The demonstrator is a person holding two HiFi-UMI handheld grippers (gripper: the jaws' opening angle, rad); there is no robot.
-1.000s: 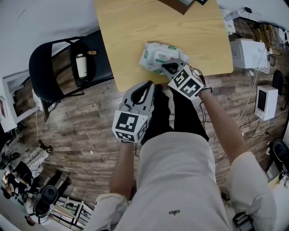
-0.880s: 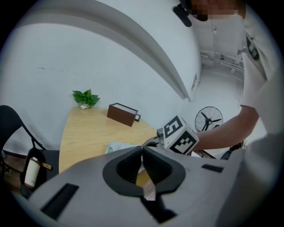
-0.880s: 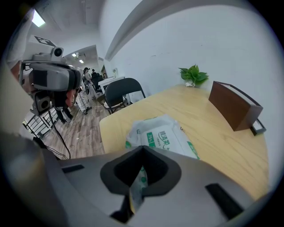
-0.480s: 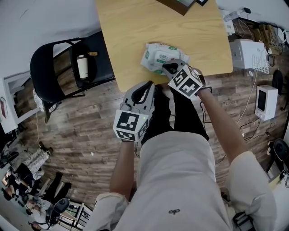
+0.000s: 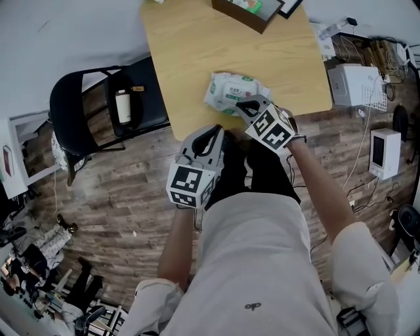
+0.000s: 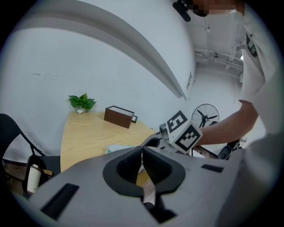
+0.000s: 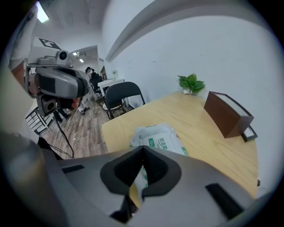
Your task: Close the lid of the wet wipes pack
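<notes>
The wet wipes pack (image 5: 231, 87), white with green print, lies on the wooden table (image 5: 197, 46) close to its near edge. My right gripper (image 5: 243, 105) is shut with nothing in it. Its tips sit over the pack's near right end, and I cannot tell whether they touch it. In the right gripper view the pack (image 7: 160, 136) lies just past the closed right gripper (image 7: 143, 149). My left gripper (image 5: 216, 130) is shut and empty, hanging off the table's near edge, apart from the pack. The lid's state is hidden.
A brown box (image 5: 247, 14) stands at the table's far end, and a small plant (image 7: 191, 83) sits at the far corner. A black chair (image 5: 79, 108) with a bottle (image 5: 123, 105) on its seat is on the left. White appliances (image 5: 354, 82) and cables crowd the right.
Both grippers keep their places by the pack. Only the head view has shifted a little, so more of the table's far end shows.
</notes>
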